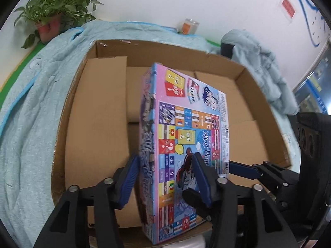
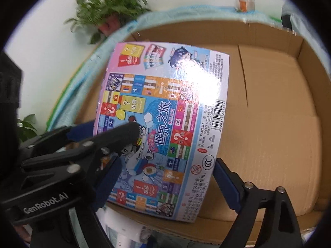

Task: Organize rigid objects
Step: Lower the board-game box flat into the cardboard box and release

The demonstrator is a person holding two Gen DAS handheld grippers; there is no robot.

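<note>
Left gripper [image 1: 165, 177]: jaws narrowed across the thickness of the game box [image 1: 186, 144], blue ribbed pads pressed on its side and printed face; box grasped. Right gripper [image 2: 165, 177]: jaws set wide across the box's width; contact at the pads cannot be told. The glossy flat box is held tilted above the open cardboard carton [image 1: 95, 113]. Free room is seen on the carton's flaps to either side. A quilted blue blanket [image 1: 31, 107] surrounds the carton.

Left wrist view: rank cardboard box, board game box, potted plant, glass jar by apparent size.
1. cardboard box
2. board game box
3. potted plant
4. glass jar
Game box is nearest the camera, plant and jar far back, so true sizes stay unsure.
</note>
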